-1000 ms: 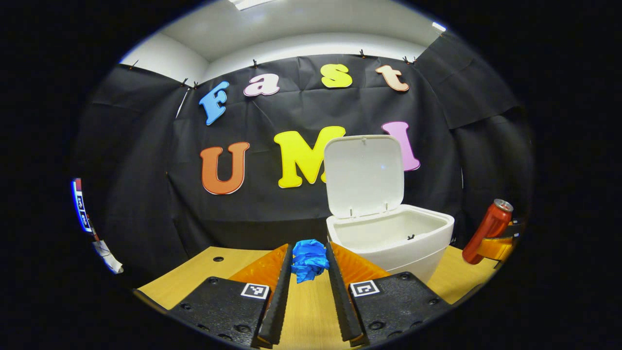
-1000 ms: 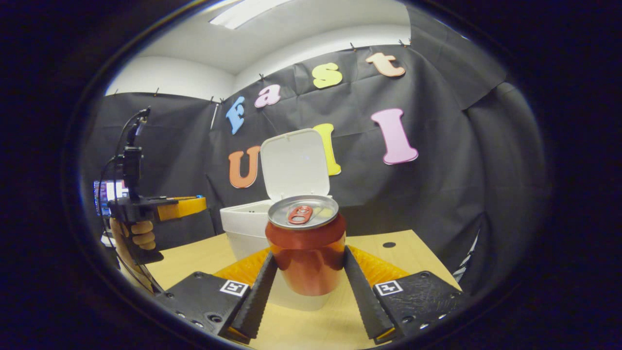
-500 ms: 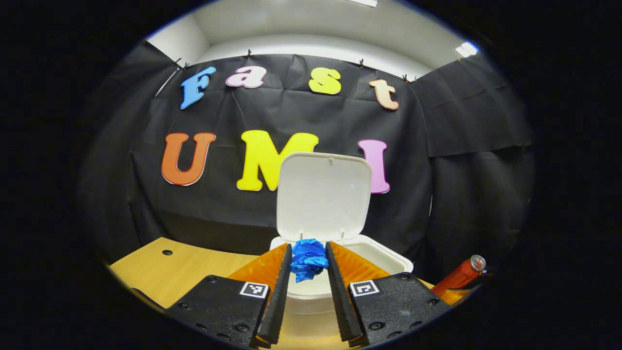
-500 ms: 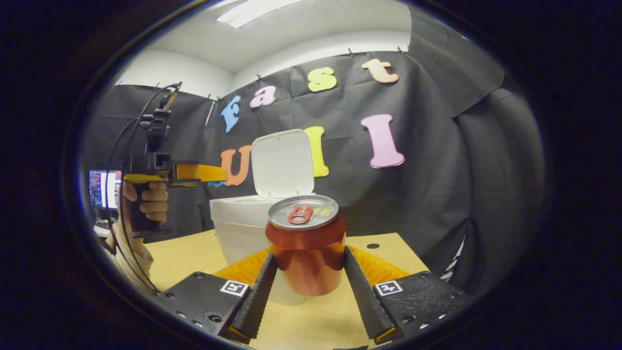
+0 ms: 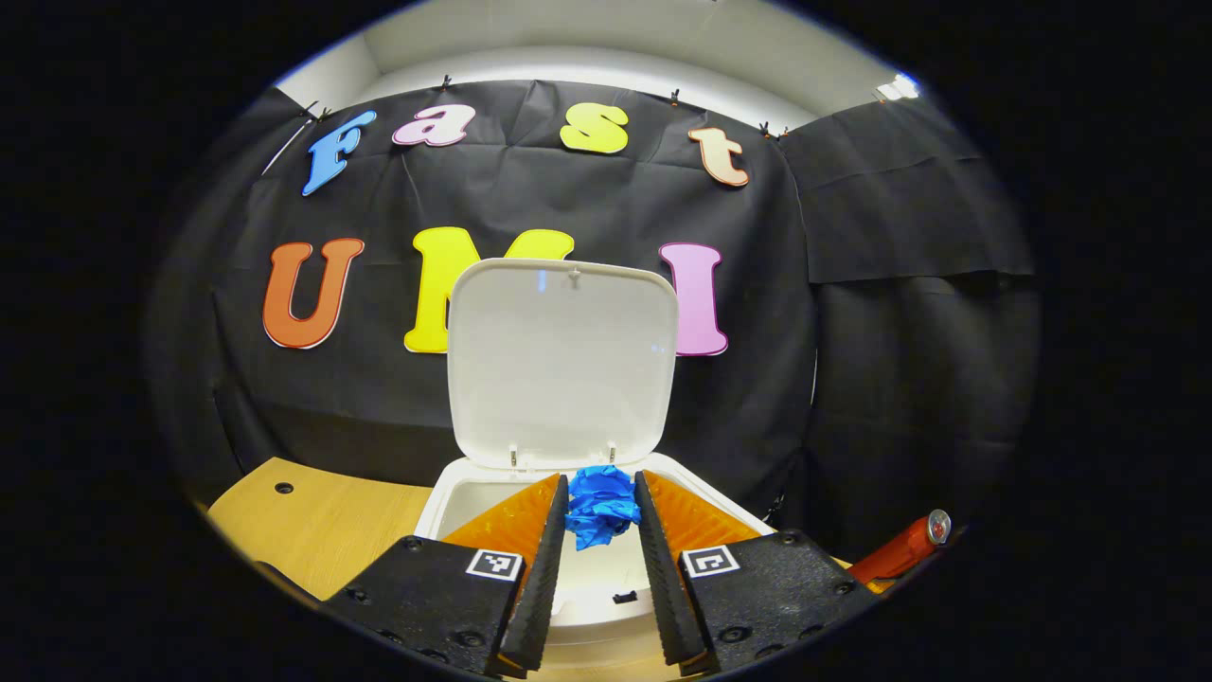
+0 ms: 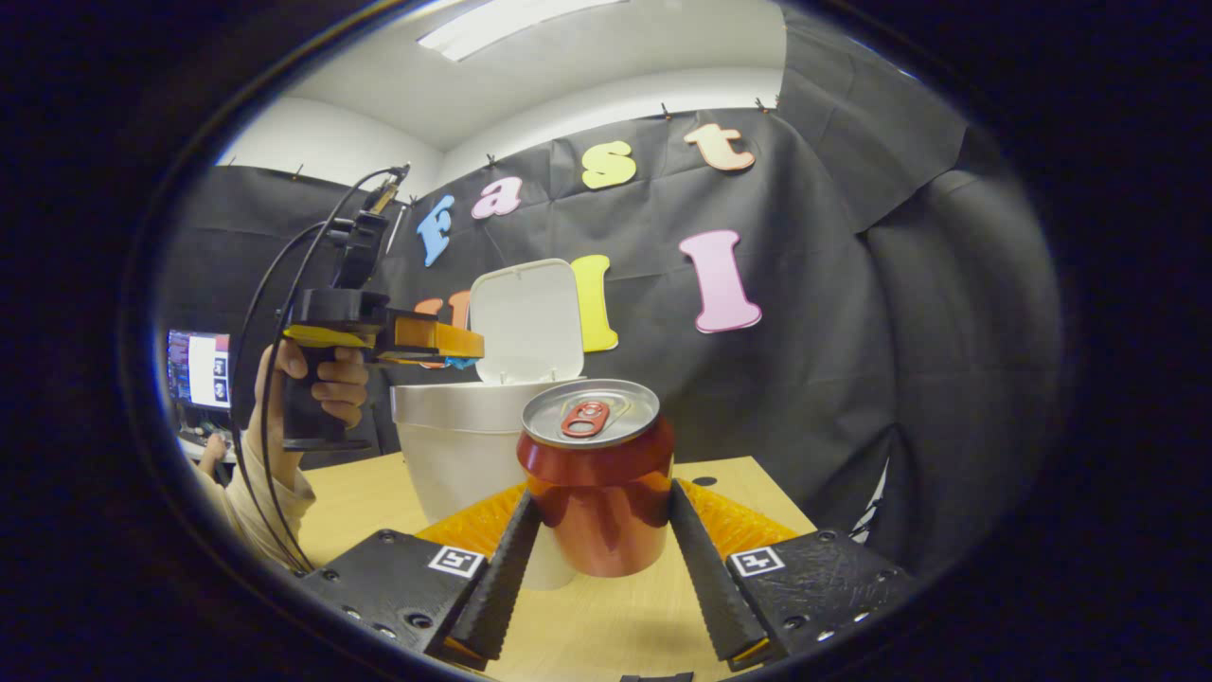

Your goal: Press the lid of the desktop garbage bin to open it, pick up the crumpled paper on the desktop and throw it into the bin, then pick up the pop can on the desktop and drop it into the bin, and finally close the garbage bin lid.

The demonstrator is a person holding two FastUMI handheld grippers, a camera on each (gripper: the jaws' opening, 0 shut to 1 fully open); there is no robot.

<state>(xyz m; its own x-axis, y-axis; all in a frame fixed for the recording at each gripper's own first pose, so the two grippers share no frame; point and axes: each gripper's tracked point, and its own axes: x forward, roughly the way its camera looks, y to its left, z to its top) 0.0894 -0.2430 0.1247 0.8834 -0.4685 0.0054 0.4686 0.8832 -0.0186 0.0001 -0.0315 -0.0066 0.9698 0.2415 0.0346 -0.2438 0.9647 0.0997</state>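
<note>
My left gripper [image 5: 600, 516] is shut on a crumpled blue paper [image 5: 602, 505] and holds it over the open mouth of the white garbage bin [image 5: 456, 494], whose lid [image 5: 562, 365] stands upright behind it. In the right gripper view my right gripper [image 6: 597, 530] is shut on a red pop can [image 6: 596, 488], upright and lifted above the wooden desktop [image 6: 606, 625]. That view also has the bin [image 6: 454, 445] with its raised lid [image 6: 526, 322] at left, and the left gripper [image 6: 462, 358] over its rim, held by a hand [image 6: 327, 384]. The can [image 5: 900, 549] appears tilted at lower right in the left gripper view.
The wooden desktop [image 5: 312, 521] has a small round hole [image 5: 284, 489] left of the bin. Another hole [image 6: 702, 481] lies behind the can. A lit screen [image 6: 199, 369] stands at far left in the right gripper view. Black cloth walls close the booth behind.
My left gripper has carried the blue paper forward and rightward from beside the bin to above its open mouth. The right gripper keeps the can, drifting slightly nearer the bin.
</note>
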